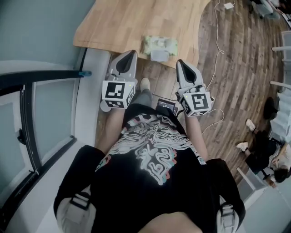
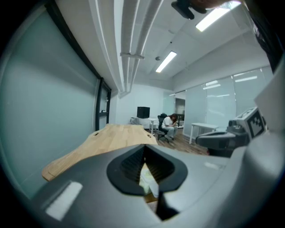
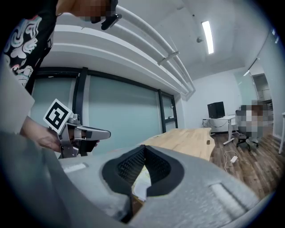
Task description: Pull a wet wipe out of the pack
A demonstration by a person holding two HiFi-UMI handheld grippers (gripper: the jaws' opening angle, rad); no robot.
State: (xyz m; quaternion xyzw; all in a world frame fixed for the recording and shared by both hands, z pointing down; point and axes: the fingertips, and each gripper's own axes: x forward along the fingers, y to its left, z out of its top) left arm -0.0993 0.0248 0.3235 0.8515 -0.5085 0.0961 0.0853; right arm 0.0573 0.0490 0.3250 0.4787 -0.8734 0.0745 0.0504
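Observation:
The pale green wet wipe pack (image 1: 160,45) lies at the near edge of the wooden table (image 1: 122,22), with a white flap at its front. Both grippers are held side by side just short of that edge. My left gripper (image 1: 132,53) is left of the pack and my right gripper (image 1: 178,62) is right of it; neither touches it. In the left gripper view the left gripper (image 2: 144,146) is shut and empty, and the pack (image 2: 148,179) shows in the gap below the tips. The right gripper (image 3: 143,147) is likewise shut, with the pack (image 3: 140,181) beyond.
A glass partition with black frames (image 1: 32,113) runs along the left. On the wood floor lie a white cable (image 1: 219,41) and a charger (image 1: 228,5). A dark device (image 1: 165,105) hangs at the person's front. Another person (image 1: 266,152) sits at the right.

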